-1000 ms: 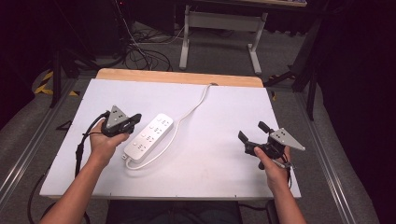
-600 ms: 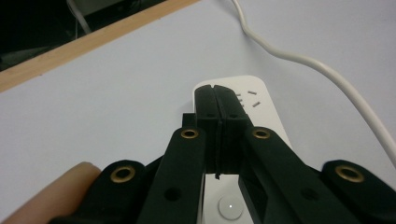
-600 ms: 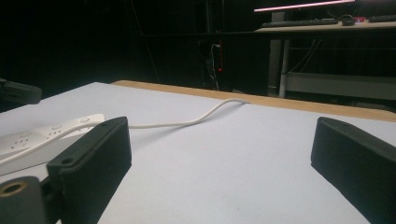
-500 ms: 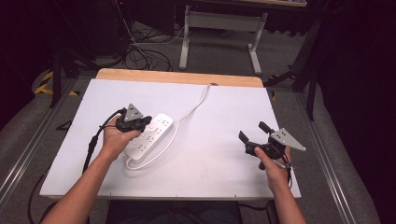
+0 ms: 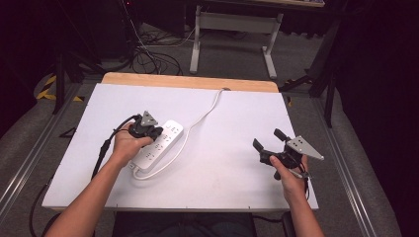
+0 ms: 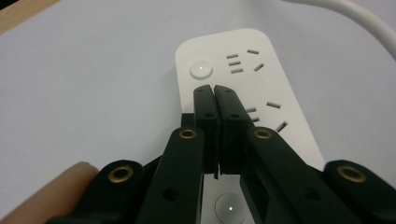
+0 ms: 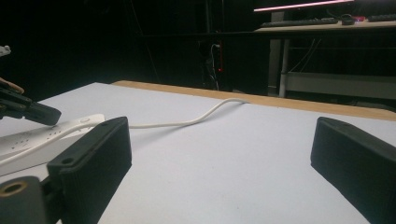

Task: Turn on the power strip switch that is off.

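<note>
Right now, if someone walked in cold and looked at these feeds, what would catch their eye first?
The white power strip lying left of centre on the white table, its cord curling away to the far wooden edge. The left hand-held gripper sits shut just over the strip's sockets, near a round button. The right hand-held gripper waits wide open at the table's right side.

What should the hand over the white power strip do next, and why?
Probably ease the left gripper a little forward and down onto the round button. Its jaws are shut together and sit over the power strip, with their tips just short of that button. The right gripper is open and far off to the side, so it looks like this is the left one's job.
</note>
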